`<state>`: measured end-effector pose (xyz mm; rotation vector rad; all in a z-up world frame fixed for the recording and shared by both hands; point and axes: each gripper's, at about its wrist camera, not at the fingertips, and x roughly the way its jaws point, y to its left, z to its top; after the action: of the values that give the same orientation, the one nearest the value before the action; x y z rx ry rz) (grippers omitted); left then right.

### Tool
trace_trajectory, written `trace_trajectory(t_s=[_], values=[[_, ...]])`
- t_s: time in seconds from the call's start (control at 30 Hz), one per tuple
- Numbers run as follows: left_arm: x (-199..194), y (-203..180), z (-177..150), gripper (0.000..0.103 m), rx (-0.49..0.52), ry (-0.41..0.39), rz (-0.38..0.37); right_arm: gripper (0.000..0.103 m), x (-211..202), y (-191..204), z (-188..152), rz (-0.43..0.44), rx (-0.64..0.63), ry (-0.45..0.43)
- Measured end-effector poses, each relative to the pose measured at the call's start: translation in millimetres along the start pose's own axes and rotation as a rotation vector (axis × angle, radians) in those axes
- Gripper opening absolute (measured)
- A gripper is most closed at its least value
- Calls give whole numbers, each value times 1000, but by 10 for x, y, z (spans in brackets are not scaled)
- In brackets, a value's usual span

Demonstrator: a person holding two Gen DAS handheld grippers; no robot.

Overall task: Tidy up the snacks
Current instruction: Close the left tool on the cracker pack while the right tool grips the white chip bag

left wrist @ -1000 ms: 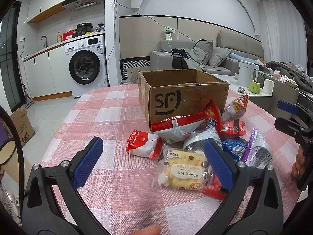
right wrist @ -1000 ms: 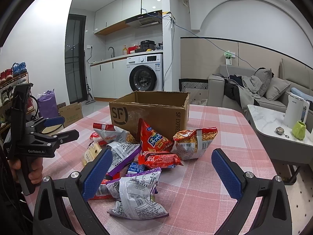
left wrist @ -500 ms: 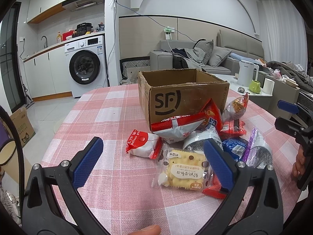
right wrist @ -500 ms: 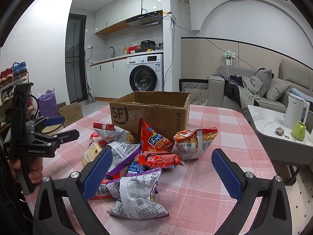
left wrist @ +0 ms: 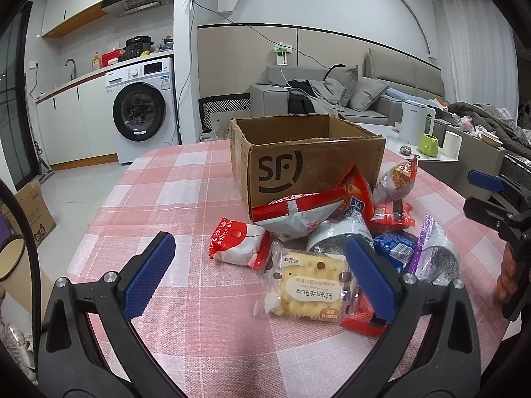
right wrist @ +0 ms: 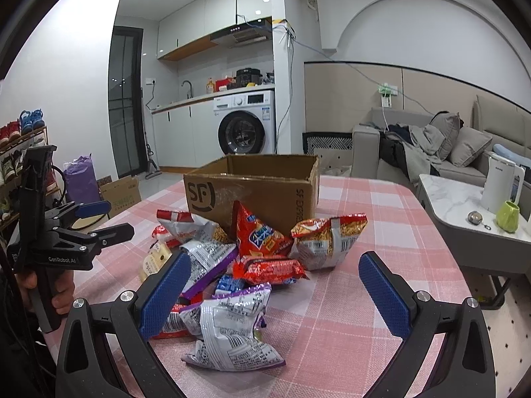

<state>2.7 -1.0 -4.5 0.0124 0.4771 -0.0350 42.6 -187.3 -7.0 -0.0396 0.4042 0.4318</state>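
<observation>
A brown box [left wrist: 308, 162] sits on the counter [left wrist: 159, 199] with its top open. The snacks [right wrist: 252, 258] lie in a messy pile right in front of the box, some leaning on its front wall. None look to be inside the box yet.

The left tool [left wrist: 255, 272] hangs just in front of the pile with its 2 blue pads wide apart, holding nothing. The right tool [right wrist: 275, 292] hangs on the other side of the pile, also wide apart and empty.

The cracker pack [left wrist: 308, 290] lies flat at the front of the pile, farthest from the box. Its long side runs across, along the front of the box. The silver and purple bag [right wrist: 229, 325] lies flat too, with its long side pointing toward the box.

The bags are puffy and shiny, so I think one could slip out if it is pinched at the edge. A hard squeeze could crush the crackers. Bags lie on top of each other, so pulling one could drag the others.
</observation>
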Motion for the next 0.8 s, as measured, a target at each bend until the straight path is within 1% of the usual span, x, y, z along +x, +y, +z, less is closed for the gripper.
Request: trace_trajectory(t_s=[0.07,0.17,0.37,0.5,0.7,0.8], values=[[-6,-22,6,102,9,-2,0,103,-10,-10,0,-4,2,-2],[-13,-54,6,102,27,-4,-12,103,20,1,-4,-1,-9,27],[-13,-149,12,102,78,-1,-46,103,154,62,-37,8,-32,121],[19,-211,14,102,106,21,-56,103,256,96,-84,56,-30,195],[129,-216,14,102,110,72,-61,103,436,104,-163,111,6,311],[201,-235,10,102,119,106,-63,101,491,100,-188,119,18,338]])
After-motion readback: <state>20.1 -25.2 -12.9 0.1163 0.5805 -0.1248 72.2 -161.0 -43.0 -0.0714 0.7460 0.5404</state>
